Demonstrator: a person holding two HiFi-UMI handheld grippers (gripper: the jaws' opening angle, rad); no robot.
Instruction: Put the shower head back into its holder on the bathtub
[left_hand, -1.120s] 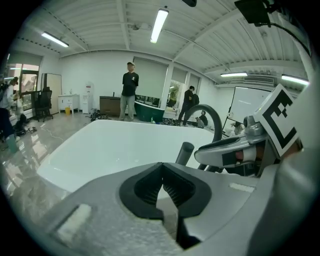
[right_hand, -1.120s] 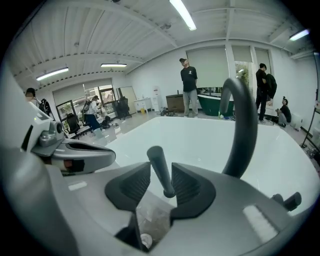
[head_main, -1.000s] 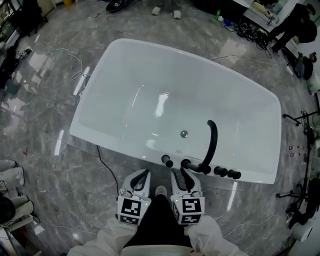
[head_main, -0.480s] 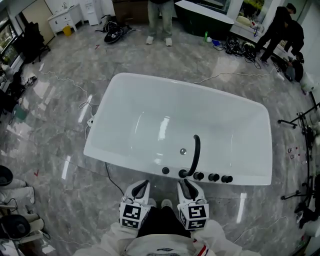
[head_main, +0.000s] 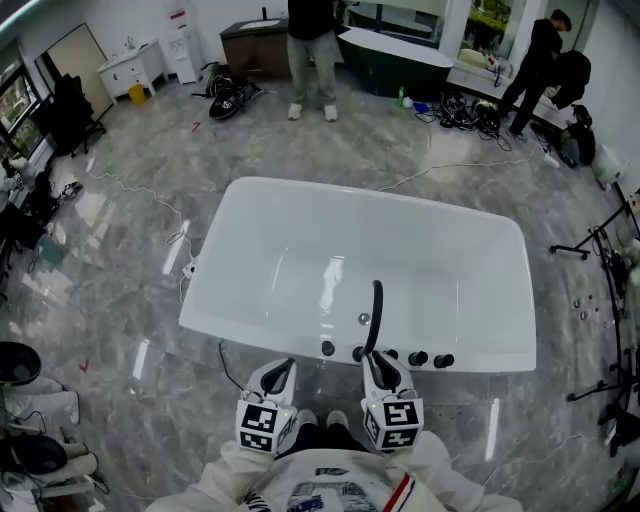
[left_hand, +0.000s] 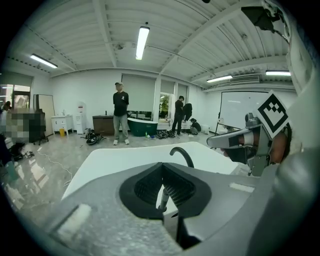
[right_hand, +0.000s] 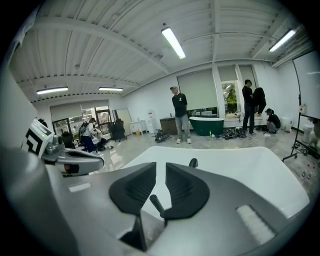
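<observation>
Head view: we hold both claws close to our body. Left gripper (head_main: 280, 372) has tips together and is empty. Right gripper (head_main: 375, 368) is slightly apart, jaws just been closing, nothing between them. Both are clear of the bathtub (head_main: 250, 335), so we judge seating done. Shower head (head_main: 328, 348) stands on the near rim, 1 o'clock of the left, 11 o'clock of the right, untouched.

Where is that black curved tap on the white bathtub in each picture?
Head view: the black curved tap stands mid-picture on the near rim of the white bathtub.
Left gripper view: the tap arches at centre, just above the left tongs.
Right gripper view: centre; only a black rounded tip shows, probably the tap.
Shared landmark: the dark green tub at the back, in all three.
</observation>
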